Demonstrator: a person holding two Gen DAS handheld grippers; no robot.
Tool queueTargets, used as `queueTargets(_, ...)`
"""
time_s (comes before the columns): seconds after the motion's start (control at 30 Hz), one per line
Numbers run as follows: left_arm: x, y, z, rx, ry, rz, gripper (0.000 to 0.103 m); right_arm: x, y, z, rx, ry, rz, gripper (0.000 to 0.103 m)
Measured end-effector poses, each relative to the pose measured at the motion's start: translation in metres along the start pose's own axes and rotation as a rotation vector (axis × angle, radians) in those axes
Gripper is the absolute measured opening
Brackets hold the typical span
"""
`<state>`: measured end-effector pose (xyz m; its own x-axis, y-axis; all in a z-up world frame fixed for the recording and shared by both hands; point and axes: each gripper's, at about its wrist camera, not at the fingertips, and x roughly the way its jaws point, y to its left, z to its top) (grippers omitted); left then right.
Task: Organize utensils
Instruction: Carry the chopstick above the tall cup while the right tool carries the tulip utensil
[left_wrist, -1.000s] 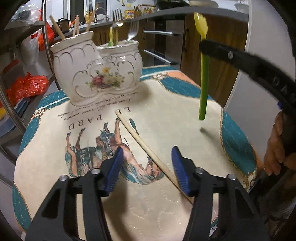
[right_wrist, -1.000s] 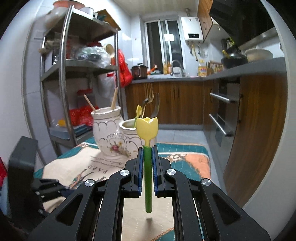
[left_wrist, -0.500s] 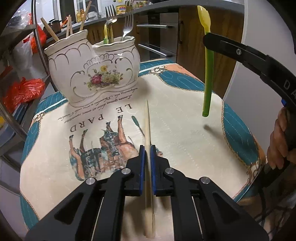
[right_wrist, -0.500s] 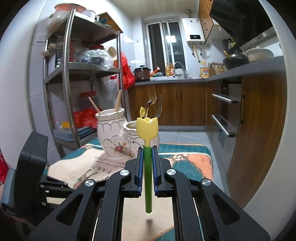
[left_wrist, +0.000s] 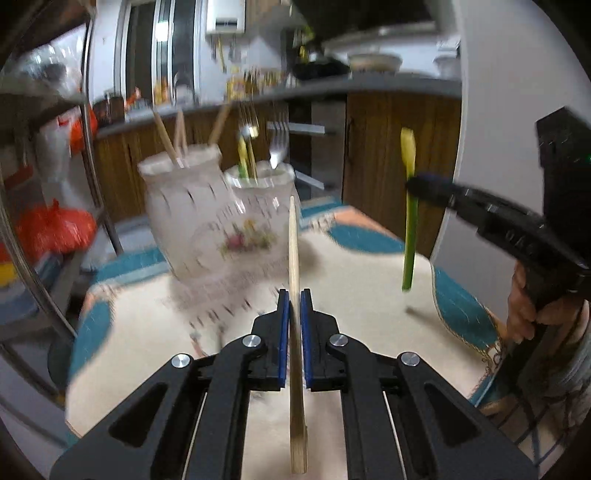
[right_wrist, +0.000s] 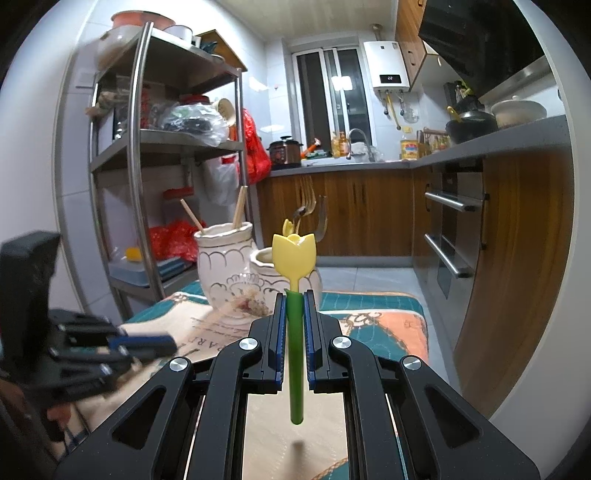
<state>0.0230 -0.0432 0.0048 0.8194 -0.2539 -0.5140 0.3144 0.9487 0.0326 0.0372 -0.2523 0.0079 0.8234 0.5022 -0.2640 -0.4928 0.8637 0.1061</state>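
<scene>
My left gripper (left_wrist: 294, 299) is shut on a wooden chopstick (left_wrist: 294, 251), held off the cloth and pointing toward the white ceramic double holder (left_wrist: 218, 225). That holder has chopsticks in its left pot and forks plus a green-handled utensil in its right pot. My right gripper (right_wrist: 294, 297) is shut on the green stem of a yellow tulip-shaped spoon (right_wrist: 294, 254), held upright above the table. The same spoon (left_wrist: 409, 206) shows at the right of the left wrist view. The holder (right_wrist: 225, 273) stands beyond the spoon, and the left gripper (right_wrist: 147, 343) is blurred at lower left.
A printed quilted cloth (left_wrist: 369, 280) covers the small table. A metal shelf rack (right_wrist: 136, 155) with bags stands to the left. Wooden kitchen cabinets (right_wrist: 369, 218) and an oven front (right_wrist: 450, 236) lie behind and to the right. A hand (left_wrist: 524, 314) grips the right tool.
My left gripper closed on the chopstick that lay on the cloth and lifted it, tilting up toward the holder. The right gripper and spoon stayed put.
</scene>
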Motion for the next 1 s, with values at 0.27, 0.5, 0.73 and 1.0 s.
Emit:
queueTargets(0.27,-0.037,0.032,0.015,-0.070,-0.204,-0.071,0.006,0.002,0.008,0.006,0.002,-0.010,0.013,0.010)
queueTargets(0.5,-0.064,0.075,0.053,-0.126,-0.414,-0.063,0.006,0.013,0.015,0.031,0.016,-0.023,0.023,0.010)
queueTargets(0.73,-0.034,0.130,0.090,-0.251,-0.465,-0.087,0.006,0.044,0.023,0.077,-0.023,-0.072,0.000,0.010)
queueTargets(1.0,0.028,0.162,0.121,-0.324,-0.466,-0.141,0.006,0.092,0.006,0.102,0.036,-0.114,-0.023,0.010)
